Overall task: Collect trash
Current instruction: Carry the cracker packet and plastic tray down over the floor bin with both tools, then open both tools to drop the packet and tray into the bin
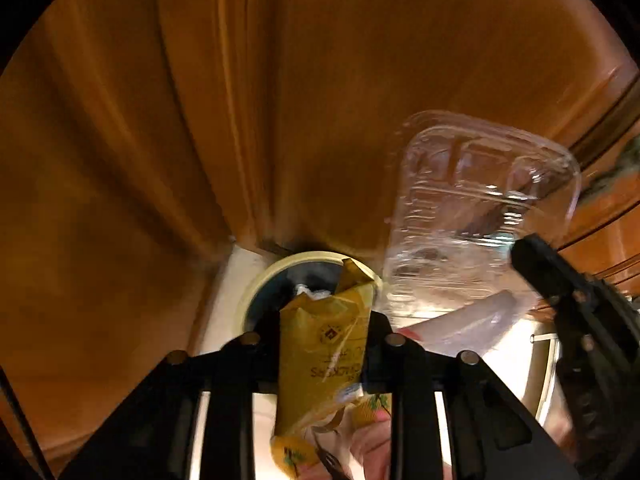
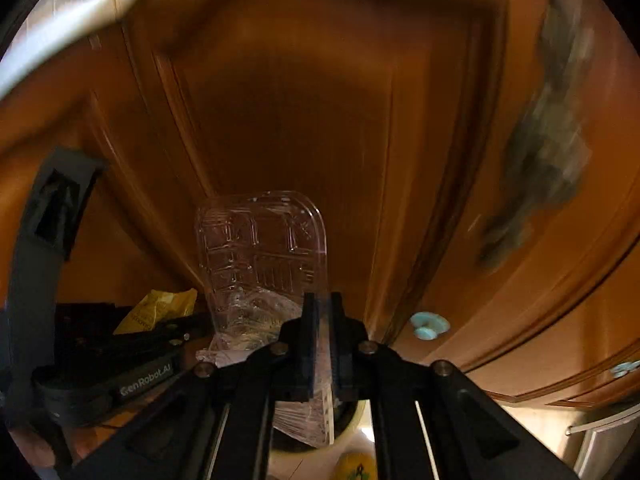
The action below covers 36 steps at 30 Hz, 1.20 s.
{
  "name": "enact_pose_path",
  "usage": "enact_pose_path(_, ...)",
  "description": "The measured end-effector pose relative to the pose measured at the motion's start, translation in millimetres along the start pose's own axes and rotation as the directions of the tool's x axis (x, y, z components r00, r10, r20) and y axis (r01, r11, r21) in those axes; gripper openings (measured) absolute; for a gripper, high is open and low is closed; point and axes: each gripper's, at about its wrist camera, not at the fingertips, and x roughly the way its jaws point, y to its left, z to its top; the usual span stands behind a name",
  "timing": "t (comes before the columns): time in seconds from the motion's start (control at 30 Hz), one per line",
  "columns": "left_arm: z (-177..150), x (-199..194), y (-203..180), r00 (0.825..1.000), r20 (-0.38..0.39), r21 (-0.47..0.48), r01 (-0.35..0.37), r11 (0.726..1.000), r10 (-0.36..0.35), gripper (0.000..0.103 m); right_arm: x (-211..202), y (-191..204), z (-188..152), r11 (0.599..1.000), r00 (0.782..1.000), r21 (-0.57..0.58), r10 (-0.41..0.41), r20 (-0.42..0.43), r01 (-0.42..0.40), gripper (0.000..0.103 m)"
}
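My left gripper [image 1: 323, 320] points down, shut on a crumpled yellow cracker bag [image 1: 320, 368] that fills the gap between its fingers. Just beyond the bag's top lies a round trash bin with a cream rim [image 1: 280, 266] and a dark inside. To the right hangs a clear plastic clamshell container [image 1: 472, 208], with a black finger [image 1: 536, 260] of my right gripper at its edge. In the right wrist view my right gripper [image 2: 322, 312] is shut on the container's [image 2: 260, 248] thin edge. The yellow bag [image 2: 160, 308] and the left gripper's body [image 2: 120, 368] show at the left.
Brown wooden cabinet doors [image 1: 320, 100] stand close behind the bin. A pale blue knob [image 2: 430, 324] sits on one door, and a blurred grey cloth-like shape [image 2: 540, 160] hangs at the right. Pale floor [image 1: 224, 300] surrounds the bin. The bin's rim [image 2: 356, 408] shows under the right gripper.
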Motion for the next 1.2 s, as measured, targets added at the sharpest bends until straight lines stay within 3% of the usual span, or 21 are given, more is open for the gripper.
enact_pose_path(0.03, -3.4, 15.0, 4.2, 1.0, -0.004, 0.008, 0.002, 1.0, -0.002, 0.031, 15.6, -1.2, -11.2, 1.0, 1.0, 0.002, -0.004, 0.005, 0.004, 0.007)
enact_pose_path(0.1, -11.3, 40.9, 11.7, 0.999, -0.027, 0.01, 0.021, 1.0, -0.021, 0.06, 48.6, -1.3, -33.0, 1.0, 0.999, -0.018, -0.022, -0.023, 0.022, 0.008)
enact_pose_path(0.13, -16.1, 55.4, 17.7, 0.999, -0.047, 0.003, 0.02, 1.0, -0.02, 0.062, 62.0, -0.9, -41.5, 0.999, 0.998, -0.033, -0.035, -0.048, 0.033, 0.008)
enact_pose_path(0.27, -21.9, 89.6, 29.6, 0.992, -0.122, 0.003, -0.027, 1.0, 0.027, 0.062, 102.3, -1.3, -69.7, 0.993, 0.984, -0.095, -0.081, -0.161, 0.066, 0.008)
enact_pose_path(0.43, -37.2, 82.1, 37.5, 0.992, -0.113, -0.023, -0.065, 0.998, 0.062, 0.07, 100.9, -7.9, -76.6, 0.996, 0.982, -0.084, -0.059, -0.181, 0.044, 0.013)
enact_pose_path(0.6, -37.4, 69.5, 38.2, 0.991, -0.104, -0.041, -0.093, 0.995, 0.089, 0.07, 87.8, -2.0, -73.6, 0.996, 0.988, -0.087, -0.024, -0.155, 0.011, 0.043)
enact_pose_path(0.7, -38.5, 57.0, 32.8, 0.99, -0.094, -0.041, -0.112, 0.993, 0.108, 0.07, 85.7, 9.1, -70.7, 0.996, 0.985, -0.092, -0.019, -0.17, 0.003, 0.043)
enact_pose_path(0.93, -30.2, -0.6, 12.3, 0.99, -0.085, -0.047, -0.116, 0.992, 0.112, 0.07, 24.1, 0.5, -45.2, 0.999, 0.98, -0.038, -0.018, -0.196, 0.011, 0.043)
enact_pose_path(1.13, -1.3, -112.6, -29.2, 0.997, -0.028, -0.017, -0.079, 0.997, 0.078, 0.071, -86.2, 0.0, 19.3, 1.0, 0.986, -0.014, -0.001, -0.168, -0.001, 0.043)
enact_pose_path(1.2, 10.9, -159.2, -45.8, 0.997, 0.016, 0.012, -0.073, 0.997, 0.073, 0.076, -124.3, -0.2, 44.3, 1.0, 0.99, -0.012, 0.001, -0.144, -0.003, 0.043)
